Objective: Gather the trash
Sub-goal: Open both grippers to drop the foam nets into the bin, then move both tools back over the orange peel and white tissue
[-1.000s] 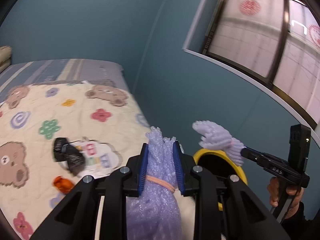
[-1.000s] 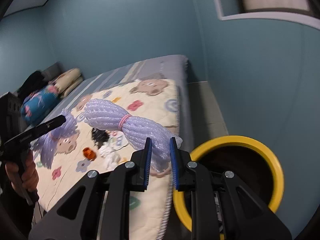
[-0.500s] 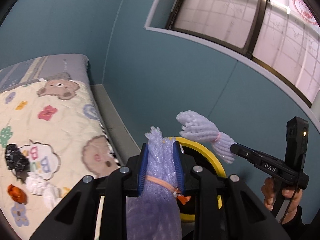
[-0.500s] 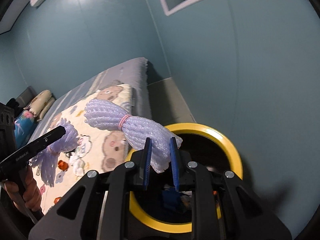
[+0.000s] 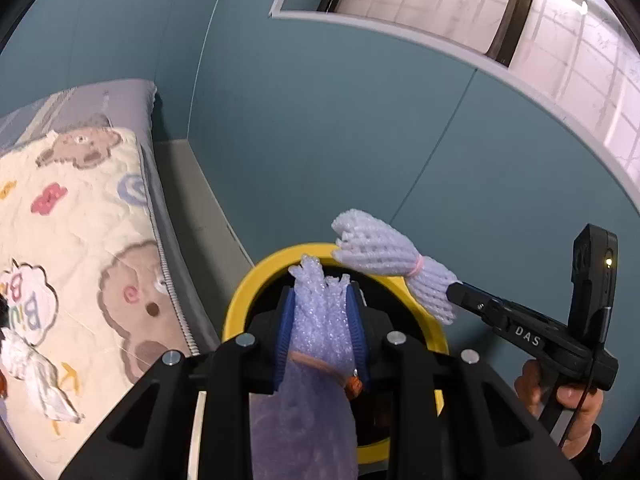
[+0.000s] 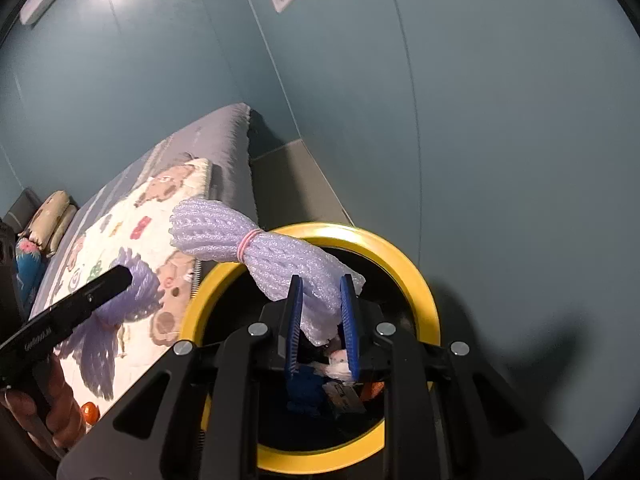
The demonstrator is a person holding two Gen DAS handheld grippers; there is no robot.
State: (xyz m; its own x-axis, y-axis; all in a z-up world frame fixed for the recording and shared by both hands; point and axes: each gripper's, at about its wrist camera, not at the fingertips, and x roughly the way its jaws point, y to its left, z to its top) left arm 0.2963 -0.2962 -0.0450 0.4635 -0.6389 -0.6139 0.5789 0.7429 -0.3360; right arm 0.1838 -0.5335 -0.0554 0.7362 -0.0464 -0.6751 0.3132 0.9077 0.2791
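Foam bundles (image 5: 320,320) (image 6: 280,256) stay clenched in your left claw (image 5: 321,320) and right claw (image 6: 320,320). You've swung both from the bed (image 5: 80,240) over the yellow bin (image 6: 416,276); release next.

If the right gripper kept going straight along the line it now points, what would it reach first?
Most likely the open mouth of the yellow-rimmed bin. The right gripper, clamping a foam net bundle, points down into it; trash already inside would be met next. Depth is hard to judge.
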